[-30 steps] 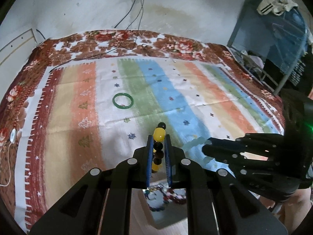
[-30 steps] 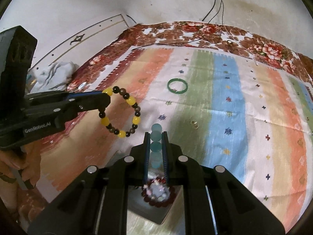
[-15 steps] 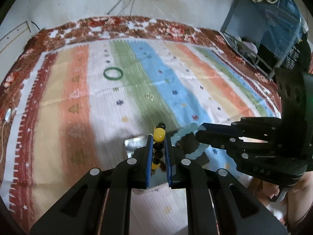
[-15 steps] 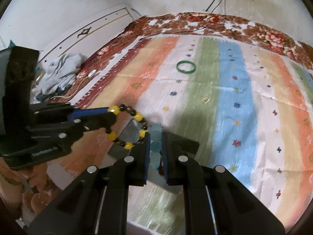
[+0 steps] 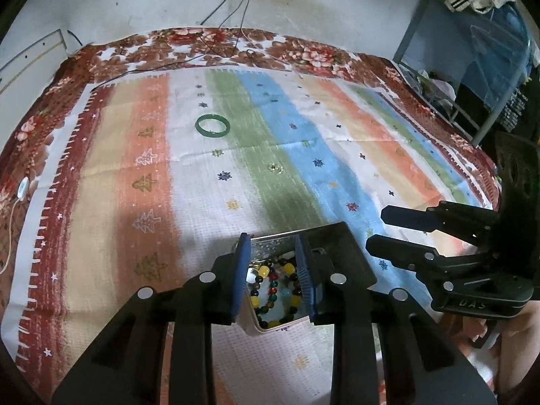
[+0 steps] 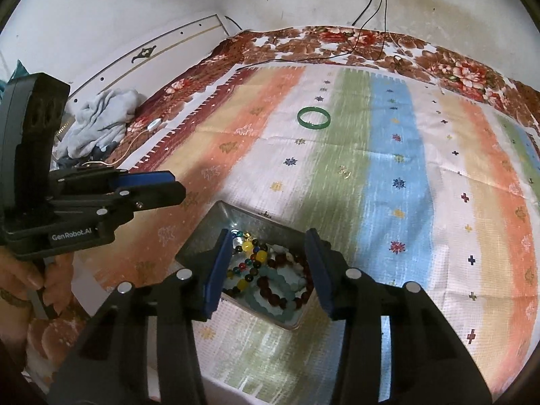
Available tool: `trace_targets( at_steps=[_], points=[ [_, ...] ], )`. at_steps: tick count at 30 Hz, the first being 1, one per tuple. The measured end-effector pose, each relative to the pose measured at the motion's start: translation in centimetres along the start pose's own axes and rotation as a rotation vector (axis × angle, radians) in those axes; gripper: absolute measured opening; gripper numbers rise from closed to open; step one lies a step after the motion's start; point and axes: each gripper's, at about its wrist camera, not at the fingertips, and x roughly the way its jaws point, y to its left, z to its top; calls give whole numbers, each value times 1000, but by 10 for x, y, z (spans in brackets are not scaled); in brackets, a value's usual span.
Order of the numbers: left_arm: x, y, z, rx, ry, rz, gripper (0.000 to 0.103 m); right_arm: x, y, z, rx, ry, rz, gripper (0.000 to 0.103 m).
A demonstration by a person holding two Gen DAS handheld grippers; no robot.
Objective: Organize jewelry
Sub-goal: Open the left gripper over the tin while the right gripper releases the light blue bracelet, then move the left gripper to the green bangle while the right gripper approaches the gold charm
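A metal box (image 5: 276, 240) (image 6: 216, 222) sits on the striped cloth and holds several bead bracelets. Among them are the yellow and dark bead bracelet (image 5: 266, 273) (image 6: 251, 263) and the pale blue bead bracelet (image 6: 273, 290). My left gripper (image 5: 274, 270) is open and empty just above the box; it shows at the left of the right wrist view (image 6: 168, 189). My right gripper (image 6: 268, 266) is open and empty over the box; it shows at the right of the left wrist view (image 5: 384, 233). A green bangle (image 5: 213, 125) (image 6: 313, 117) lies farther back on the cloth.
A small gold piece (image 5: 275, 168) (image 6: 344, 170) lies on the green stripe. Black cables (image 5: 233, 6) run from a wall socket onto the bed. A grey cloth heap (image 6: 101, 121) lies off the left edge. A blue rack (image 5: 472, 54) stands at the right.
Both grippers have opened over the metal box. The yellow and dark bracelet and the pale blue bracelet have left the fingers and now lie inside the box.
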Motion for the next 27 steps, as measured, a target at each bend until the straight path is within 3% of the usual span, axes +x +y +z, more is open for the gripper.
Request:
trace_targets(
  at_steps=[10, 16, 27],
  points=[
    [12, 2, 7, 3, 24, 26, 29, 11, -16, 5, 40, 8, -23, 45],
    [34, 12, 28, 16, 59, 80, 37, 33, -38, 23, 72, 30, -85, 44],
    [63, 30, 63, 19, 66, 149, 37, 81, -67, 48, 84, 89, -139, 43]
  ],
)
